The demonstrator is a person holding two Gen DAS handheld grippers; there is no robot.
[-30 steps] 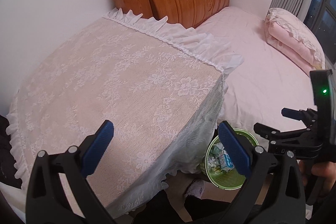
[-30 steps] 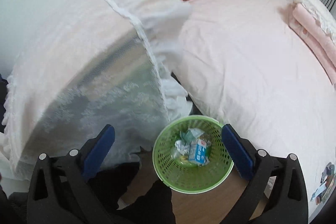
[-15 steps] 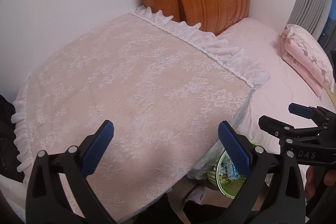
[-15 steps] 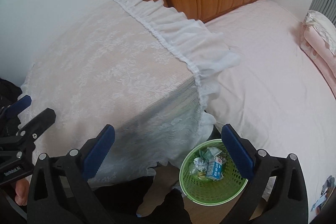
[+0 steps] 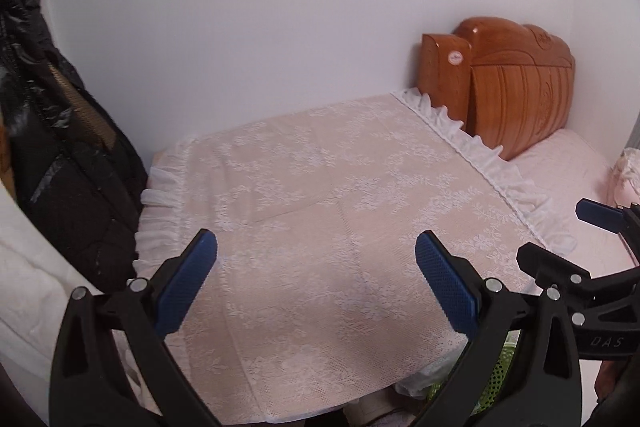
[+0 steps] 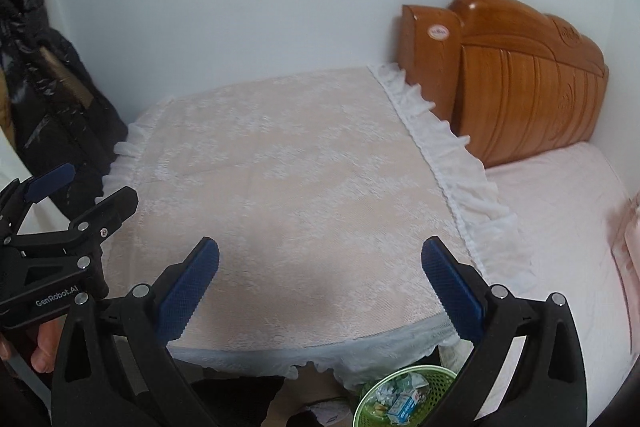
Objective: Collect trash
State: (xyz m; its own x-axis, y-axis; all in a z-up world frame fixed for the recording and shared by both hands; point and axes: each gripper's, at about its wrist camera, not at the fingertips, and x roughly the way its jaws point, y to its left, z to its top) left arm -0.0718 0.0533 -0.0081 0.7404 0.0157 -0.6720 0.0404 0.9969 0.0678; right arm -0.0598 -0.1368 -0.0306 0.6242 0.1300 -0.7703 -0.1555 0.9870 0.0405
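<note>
Both empty: left gripper point(image 5: 316, 281) and right gripper point(image 6: 320, 289) hover side by side over the lace-covered table point(image 6: 280, 187), blue pads spread wide apart, nothing between them. Green trash basket point(image 6: 404, 401) sits on the floor below the table's near right corner, beside the pink bed point(image 6: 560, 207), with crumpled wrappers and a small carton point(image 6: 402, 405) inside; from the left wrist view only a sliver of it point(image 5: 496, 377) shows behind the gripper finger. Wooden headboard point(image 6: 520, 79) stands against the wall, black jacket point(image 5: 60, 155) hangs far left.
</note>
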